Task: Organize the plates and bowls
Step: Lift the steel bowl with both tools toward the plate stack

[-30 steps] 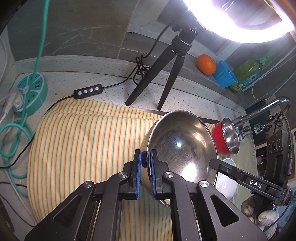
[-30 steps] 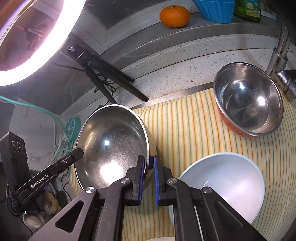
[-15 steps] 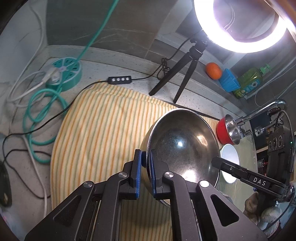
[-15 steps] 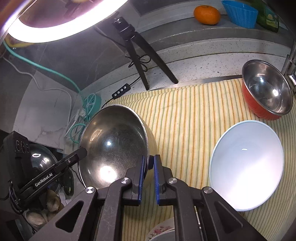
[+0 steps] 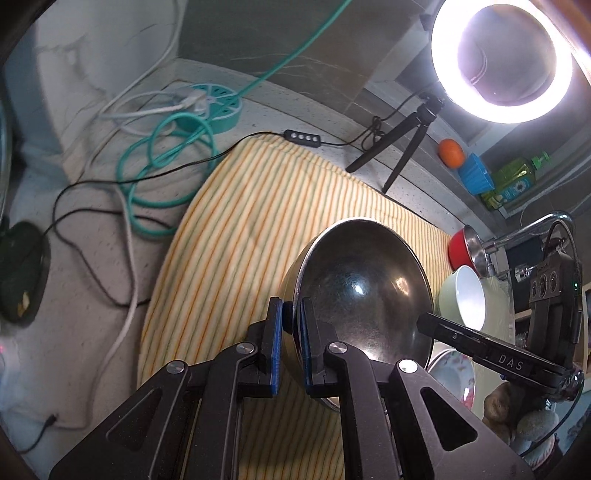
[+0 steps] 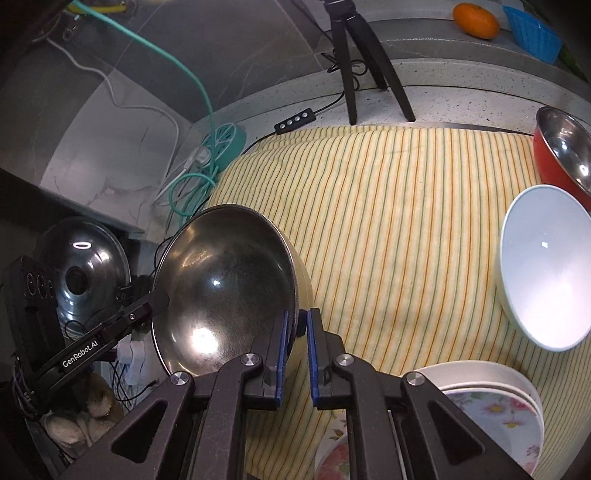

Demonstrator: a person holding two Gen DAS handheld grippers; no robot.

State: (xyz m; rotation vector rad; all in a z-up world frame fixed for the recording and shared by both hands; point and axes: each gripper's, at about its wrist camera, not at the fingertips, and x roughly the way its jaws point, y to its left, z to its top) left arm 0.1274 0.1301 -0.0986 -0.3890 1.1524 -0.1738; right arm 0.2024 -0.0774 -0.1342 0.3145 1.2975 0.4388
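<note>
Steel bowl [image 5: 364,291], near rim hidden behind both clamped tongs [image 5: 291,325].

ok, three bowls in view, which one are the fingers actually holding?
The large plain steel bowl, pinched at opposite rims by left gripper and right gripper. The red-sided steel bowl and white bowl sit untouched on the striped cloth.

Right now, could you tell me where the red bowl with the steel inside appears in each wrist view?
Left wrist: the red bowl sits at the right, beside the faucet.
Right wrist: the red bowl is at the right edge, above the white bowl.
Shared landmark: the orange on the back ledge.
</note>
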